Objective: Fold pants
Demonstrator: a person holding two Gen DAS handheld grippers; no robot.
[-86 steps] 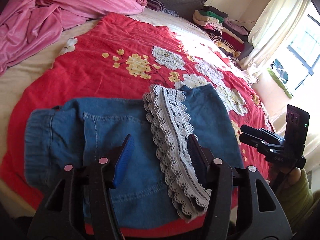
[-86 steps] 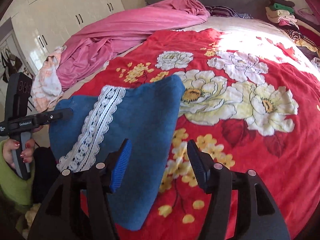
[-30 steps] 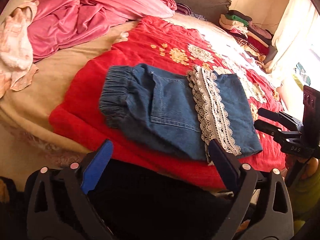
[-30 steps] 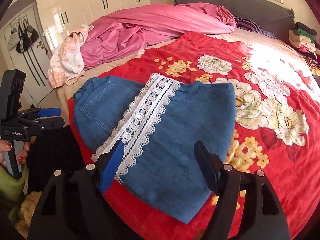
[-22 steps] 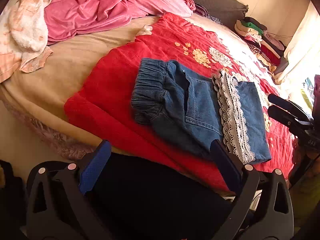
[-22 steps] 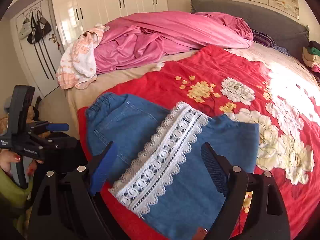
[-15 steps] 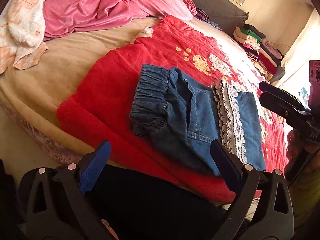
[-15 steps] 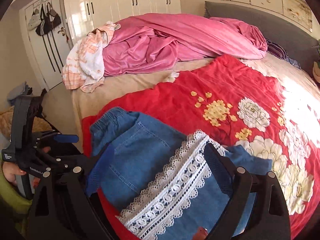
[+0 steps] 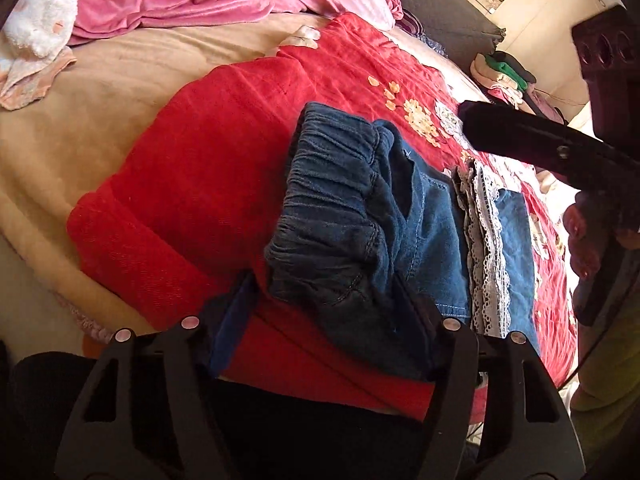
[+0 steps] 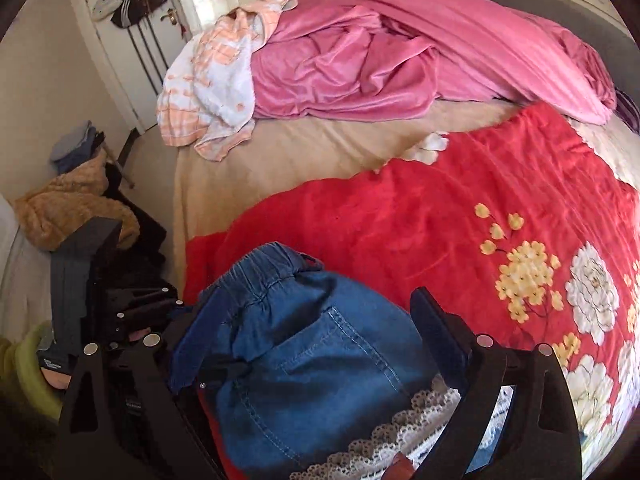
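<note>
The blue denim pants [image 9: 404, 216] lie folded on the red flowered blanket [image 9: 208, 168], with an elastic waistband [image 9: 332, 200] toward me and white lace trim [image 9: 486, 248] across the folded legs. My left gripper [image 9: 324, 312] is open, its jaws either side of the near waistband corner. My right gripper [image 10: 308, 328] is open above the pants [image 10: 304, 360], jaws astride the waistband end [image 10: 264, 276]. The right gripper also shows in the left wrist view [image 9: 520, 136], and the left one in the right wrist view [image 10: 132, 308].
A pink quilt [image 10: 400, 52] and a peach-and-white towel [image 10: 216, 80] lie at the bed's far side. Folded clothes [image 9: 504, 76] are stacked near the headboard. A chair with clothes [image 10: 76, 204] stands by the door.
Both grippers have moved in close to the waistband end of the pants. The left jaws have narrowed from very wide. The pants have not moved.
</note>
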